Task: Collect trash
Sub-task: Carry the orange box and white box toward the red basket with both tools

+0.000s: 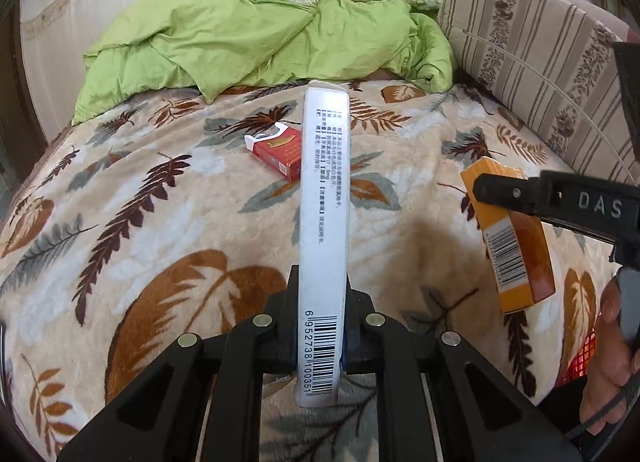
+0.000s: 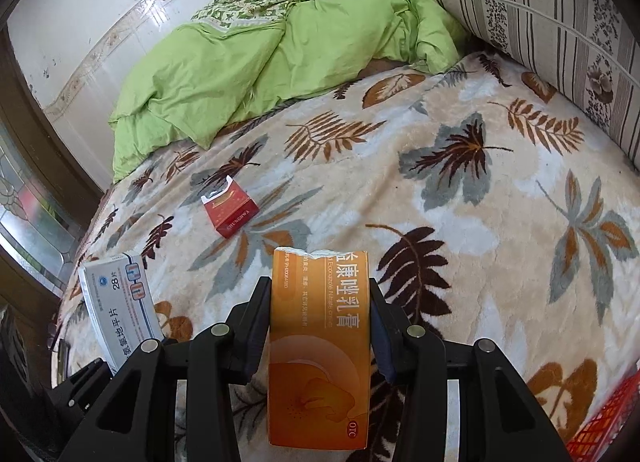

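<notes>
My left gripper (image 1: 322, 294) is shut on a white medicine box (image 1: 325, 198), held on edge above the bed; the box also shows in the right wrist view (image 2: 120, 310). My right gripper (image 2: 320, 302) is shut on an orange ointment box (image 2: 320, 346), seen from the side in the left wrist view (image 1: 516, 246). A red cigarette pack (image 1: 280, 152) with its lid open lies on the leaf-patterned blanket (image 1: 160, 222) beyond both grippers, also in the right wrist view (image 2: 231, 210).
A crumpled green quilt (image 1: 256, 34) lies at the far end of the bed. A striped cushion (image 1: 536, 50) lines the right side. A red mesh basket (image 2: 604, 418) shows at the lower right. A white tiled wall (image 2: 100, 10) stands behind.
</notes>
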{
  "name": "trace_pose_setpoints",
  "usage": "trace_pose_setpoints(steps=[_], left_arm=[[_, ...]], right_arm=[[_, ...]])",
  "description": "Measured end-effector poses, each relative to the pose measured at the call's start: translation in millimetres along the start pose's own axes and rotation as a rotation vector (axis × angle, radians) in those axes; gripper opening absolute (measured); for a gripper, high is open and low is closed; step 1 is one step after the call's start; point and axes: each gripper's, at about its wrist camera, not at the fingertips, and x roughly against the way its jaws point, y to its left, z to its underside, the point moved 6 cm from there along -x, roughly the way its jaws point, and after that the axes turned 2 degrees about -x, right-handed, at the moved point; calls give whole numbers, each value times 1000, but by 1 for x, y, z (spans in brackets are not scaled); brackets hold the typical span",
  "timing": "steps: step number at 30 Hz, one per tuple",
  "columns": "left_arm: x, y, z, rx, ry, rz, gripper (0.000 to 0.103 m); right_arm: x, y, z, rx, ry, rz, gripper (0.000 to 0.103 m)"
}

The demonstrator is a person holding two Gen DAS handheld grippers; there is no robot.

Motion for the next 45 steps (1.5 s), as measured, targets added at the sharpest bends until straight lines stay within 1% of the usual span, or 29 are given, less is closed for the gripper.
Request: trace_pose_setpoints(steps=[5, 12, 19, 26, 32, 35, 40, 45], left_arm=[[13, -3, 7, -17, -13, 0, 13], [32, -9, 11, -26, -38, 10, 13], [43, -20, 14, -49, -52, 25, 13], [55, -40, 14, -87, -63, 53, 13], [66, -66, 8, -129, -80, 88, 13], [74, -85, 3, -163, -90, 119, 13], [89, -129, -5, -234, -103, 220, 13], [103, -185, -7, -312, -91, 349, 13]], right_arm=[[10, -1, 11, -45, 12, -42, 48], [39, 1, 19, -34, -40, -63, 48], [59, 0, 29, -27, -46, -73, 48], [88, -26, 35, -94, -63, -89, 48], [116, -52, 29, -175, -97, -108, 48], [132, -63, 25, -195, -124, -108, 48], [171, -96, 26, -229, -175, -80, 48], [218, -146, 38, -280, -233, 8, 48]])
